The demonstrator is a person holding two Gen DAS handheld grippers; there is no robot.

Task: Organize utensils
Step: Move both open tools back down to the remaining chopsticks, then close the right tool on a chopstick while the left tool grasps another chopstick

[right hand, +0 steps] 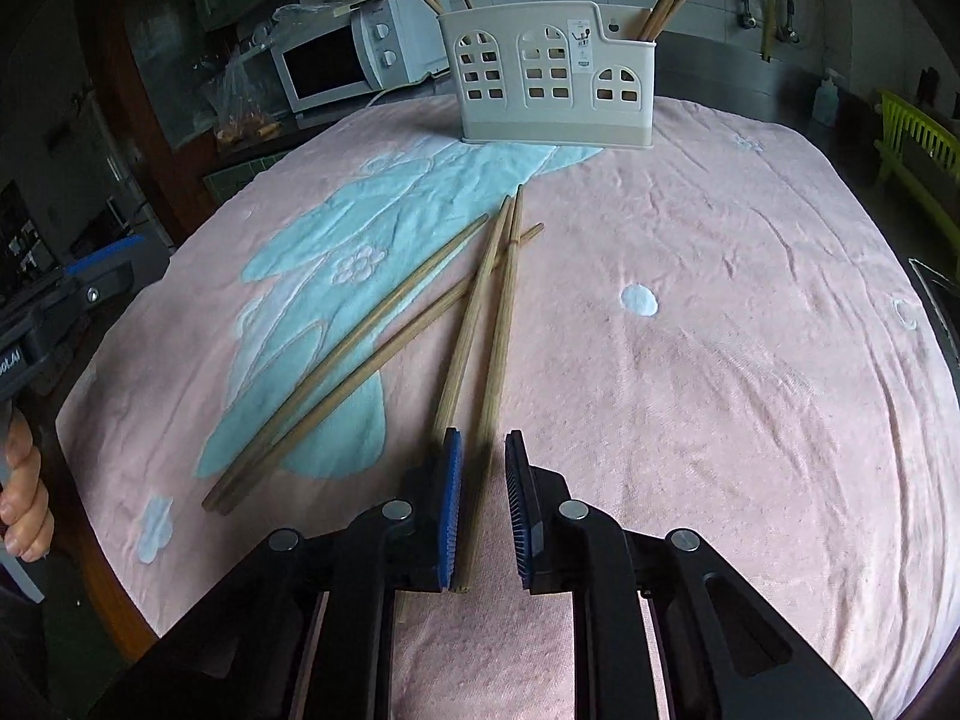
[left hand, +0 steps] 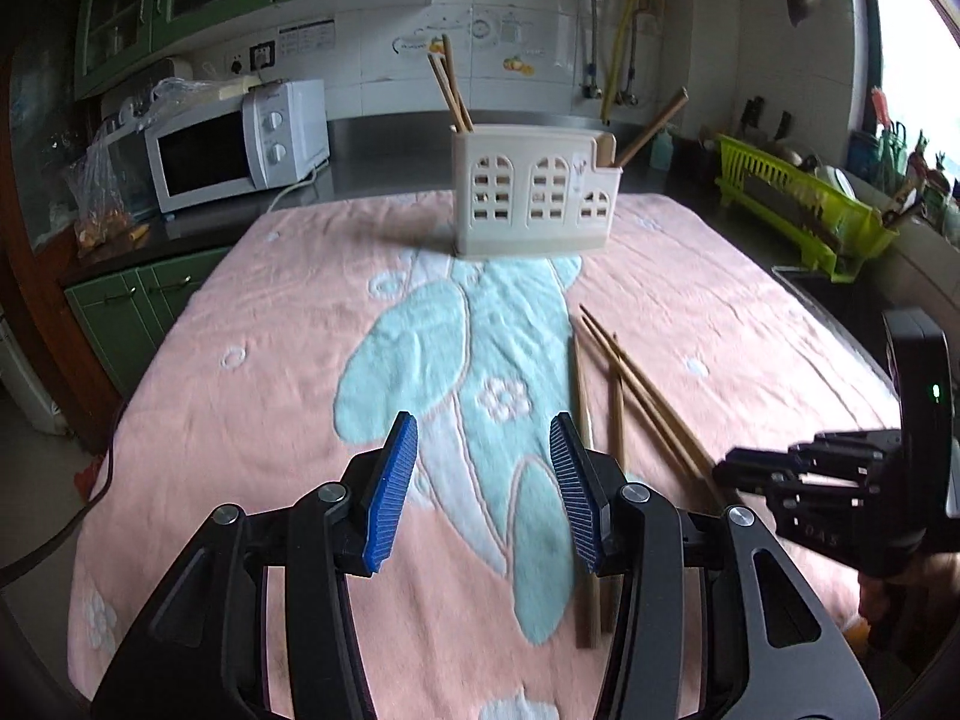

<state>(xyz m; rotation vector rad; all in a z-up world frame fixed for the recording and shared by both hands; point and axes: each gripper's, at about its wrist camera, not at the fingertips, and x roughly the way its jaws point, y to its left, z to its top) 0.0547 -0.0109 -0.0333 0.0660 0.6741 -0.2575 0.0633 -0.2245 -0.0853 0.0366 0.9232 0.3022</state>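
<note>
While your right gripper [right hand: 483, 510] straddles one chopstick [right hand: 492, 372] on the towel [right hand: 720, 360], pads not yet pressing—clamp squarely, keeping the empty, parted left gripper [left hand: 483, 492] clear—then lift toward the holder [right hand: 546, 78].

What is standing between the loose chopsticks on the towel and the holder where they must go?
Nothing visible. Four chopsticks lie loose on the towel, and only bare towel separates their far tips from the holder. The right gripper straddles one chopstick.
</note>
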